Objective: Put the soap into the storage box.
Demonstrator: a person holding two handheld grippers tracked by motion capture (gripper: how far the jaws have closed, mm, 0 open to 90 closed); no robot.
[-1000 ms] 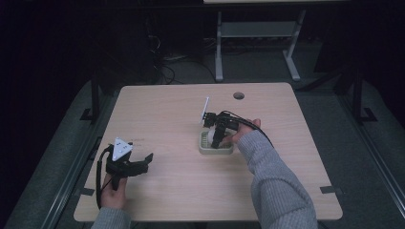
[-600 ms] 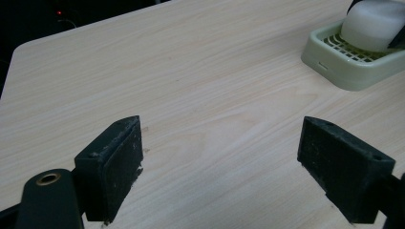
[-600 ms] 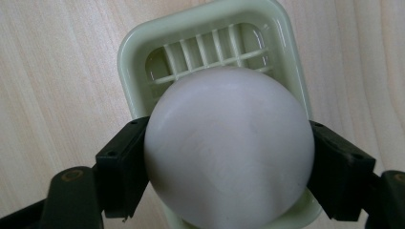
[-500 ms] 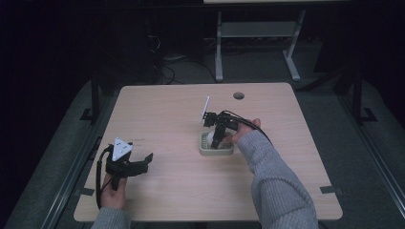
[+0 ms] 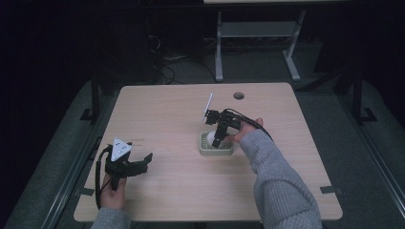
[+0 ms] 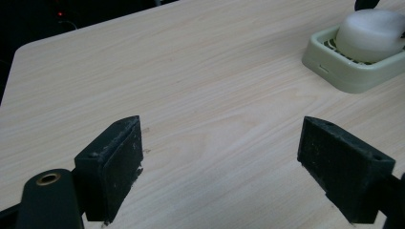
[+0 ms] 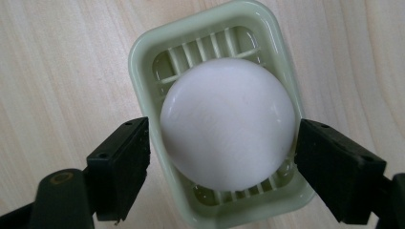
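Note:
A round white soap [image 7: 228, 121] lies in a pale green slatted soap dish [image 7: 143, 57] on the wooden table. My right gripper [image 7: 224, 139] points down over the dish, open, one jaw on each side of the soap. A narrow gap shows at the left jaw, while the right jaw sits at the soap's edge. In the high view the right gripper [image 5: 217, 139] stands over the dish [image 5: 216, 150] at the table's middle. My left gripper [image 5: 142, 161] rests open near the front left corner, nothing between its jaws. The left gripper [image 6: 219, 143] view shows the dish [image 6: 344, 76] and soap [image 6: 370, 28] far off.
The table [image 5: 167, 114] has a round cable hole [image 5: 239, 95] at its back edge. A grey stand [image 5: 258, 33] and cables lie on the dark floor behind. Bare wood stretches between the two grippers.
The right gripper has settled very slightly lower over the soap dish. The left gripper has not moved.

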